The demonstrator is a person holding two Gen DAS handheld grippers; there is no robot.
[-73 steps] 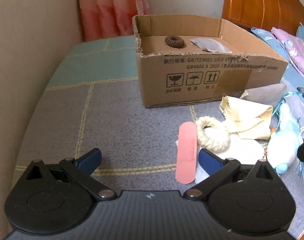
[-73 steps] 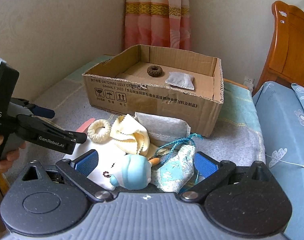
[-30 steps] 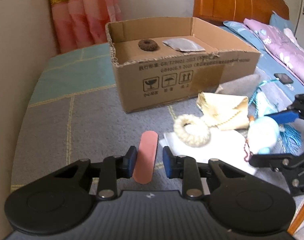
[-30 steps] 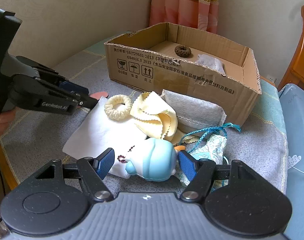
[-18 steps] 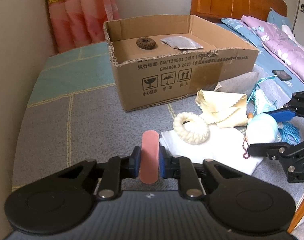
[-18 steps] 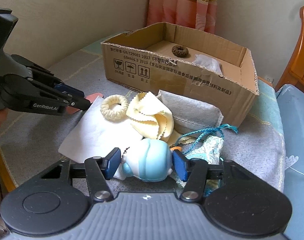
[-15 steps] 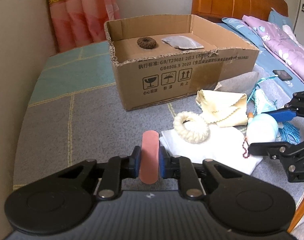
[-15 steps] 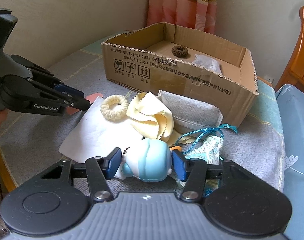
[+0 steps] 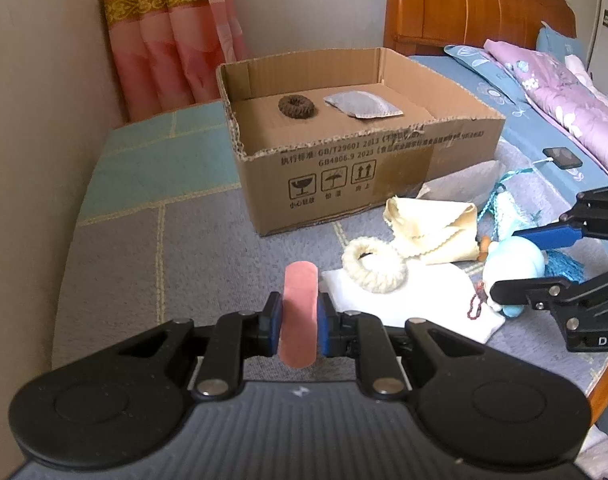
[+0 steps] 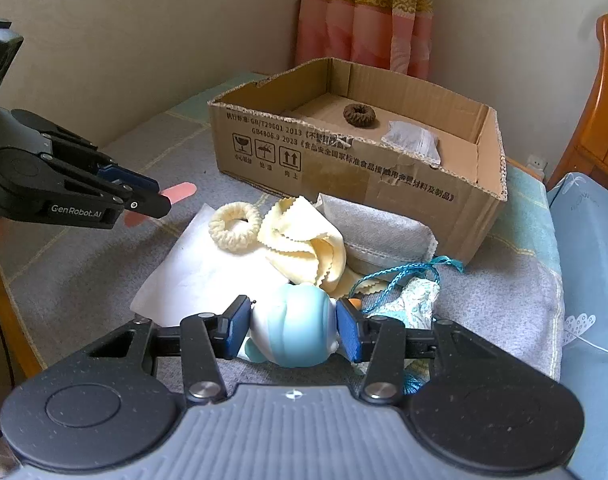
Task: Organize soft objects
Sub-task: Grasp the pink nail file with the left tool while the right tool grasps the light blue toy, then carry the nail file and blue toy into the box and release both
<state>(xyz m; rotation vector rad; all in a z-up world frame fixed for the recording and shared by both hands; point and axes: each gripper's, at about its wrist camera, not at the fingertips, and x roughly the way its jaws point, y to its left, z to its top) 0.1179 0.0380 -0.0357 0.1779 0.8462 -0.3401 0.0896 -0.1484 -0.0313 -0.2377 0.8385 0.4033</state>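
Soft things lie in a heap on the grey patchwork cover (image 9: 115,280), in front of the cardboard box (image 9: 360,168), and two of them are in my grip now. My left gripper (image 9: 299,322) is closed on the pink strip (image 9: 299,312), which looks like a plaster; it stands between the blue pads and seems lifted off the cover. My right gripper (image 10: 293,330) has its fingers narrowed around the blue and white plush toy (image 10: 293,330), with both pads touching its sides.

I judge that the picking step is finished for both hands, and the carrying to the box comes next. For this I must raise each item above the torn front wall of the box and release it on the free floor inside, beside the brown hair ring (image 9: 297,106) and the grey sachet (image 9: 362,105) that lie there already.

Near the toy are the cream hair ring (image 10: 235,226), the yellow cloth (image 10: 304,246), the white sheet (image 10: 207,276), a grey pouch (image 10: 380,232) and a teal corded bag (image 10: 416,300). The cord (image 10: 408,270) lies close to the toy and could be dragged with it. A black phone (image 9: 563,157) rests on the blue bedding (image 9: 516,136), well apart.
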